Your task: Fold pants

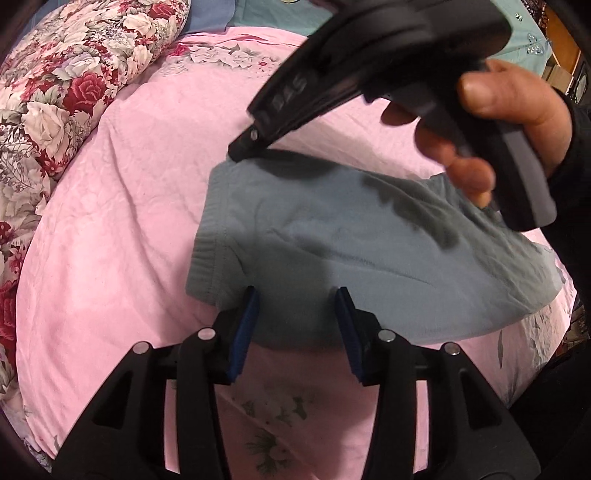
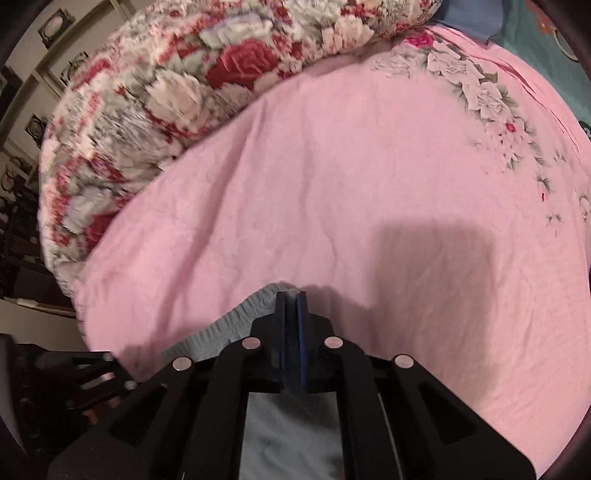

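The grey-blue pants [image 1: 354, 236] lie folded on the pink bedsheet [image 1: 122, 221], waistband to the left. My left gripper [image 1: 297, 302] is open, its blue pads on either side of the near edge of the pants. My right gripper [image 1: 240, 149], held by a hand, reaches down from the upper right to the far corner of the waistband. In the right wrist view my right gripper [image 2: 291, 295] is shut on the ribbed waistband [image 2: 240, 317], with pants fabric showing under the fingers.
A rolled floral quilt [image 1: 55, 92] lies along the far left of the bed and also shows in the right wrist view [image 2: 166, 96]. Teal and blue bedding [image 1: 258, 14] lies at the far end. Dark furniture [image 2: 22, 273] stands off the bed's left edge.
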`<state>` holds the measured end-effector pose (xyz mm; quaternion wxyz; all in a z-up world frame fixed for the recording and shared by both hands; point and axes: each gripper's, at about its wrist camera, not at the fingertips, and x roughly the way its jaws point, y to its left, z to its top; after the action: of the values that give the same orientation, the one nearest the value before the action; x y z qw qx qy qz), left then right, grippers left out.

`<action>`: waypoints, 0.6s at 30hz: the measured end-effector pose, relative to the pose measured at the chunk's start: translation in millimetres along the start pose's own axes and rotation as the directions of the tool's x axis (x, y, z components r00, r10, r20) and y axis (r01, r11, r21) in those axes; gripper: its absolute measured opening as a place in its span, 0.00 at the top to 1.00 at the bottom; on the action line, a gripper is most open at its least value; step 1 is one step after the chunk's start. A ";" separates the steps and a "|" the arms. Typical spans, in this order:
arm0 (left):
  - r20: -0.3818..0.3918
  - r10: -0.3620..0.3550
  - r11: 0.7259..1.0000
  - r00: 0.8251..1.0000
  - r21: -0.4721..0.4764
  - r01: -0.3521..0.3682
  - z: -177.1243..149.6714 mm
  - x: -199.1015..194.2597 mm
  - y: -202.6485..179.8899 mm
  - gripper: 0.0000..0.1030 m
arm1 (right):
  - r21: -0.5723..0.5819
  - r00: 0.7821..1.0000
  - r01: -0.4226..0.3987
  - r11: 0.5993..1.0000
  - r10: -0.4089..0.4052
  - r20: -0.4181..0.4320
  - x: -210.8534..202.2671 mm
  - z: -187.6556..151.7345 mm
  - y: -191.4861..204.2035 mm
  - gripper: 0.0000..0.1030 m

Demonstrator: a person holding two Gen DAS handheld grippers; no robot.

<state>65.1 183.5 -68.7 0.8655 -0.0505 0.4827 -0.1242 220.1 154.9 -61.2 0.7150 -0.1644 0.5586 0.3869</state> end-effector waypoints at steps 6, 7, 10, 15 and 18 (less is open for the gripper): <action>-0.006 0.000 1.000 1.000 0.004 0.000 2.4 -3.7 0.0 0.57 | 0.026 0.993 -0.031 0.999 0.028 0.113 -35.3 14.5 -1.9 0.84; 0.002 -0.006 1.000 1.000 0.001 0.006 3.3 -8.6 0.3 0.57 | 0.030 0.989 -0.052 0.998 0.048 0.139 -47.9 15.1 -2.7 0.76; 0.053 -0.018 1.000 0.998 0.012 0.018 11.4 -25.3 -0.4 0.56 | 0.053 0.977 -0.095 0.994 0.083 0.198 -84.5 10.0 -3.3 0.70; 0.078 -0.004 0.998 0.997 0.066 -0.001 21.4 -19.8 -17.9 0.51 | 0.112 0.996 -0.074 0.991 0.069 0.050 -56.8 -17.0 4.9 0.78; -0.009 0.044 0.999 0.999 0.012 -0.044 27.3 20.0 -3.2 0.53 | 0.136 0.998 -0.055 0.989 0.053 0.016 -15.4 -27.2 -0.8 0.83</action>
<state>97.8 174.2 -70.0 0.8661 -0.0342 0.4869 -0.1080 201.3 130.6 -55.8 0.7173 -0.0976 0.5835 0.3680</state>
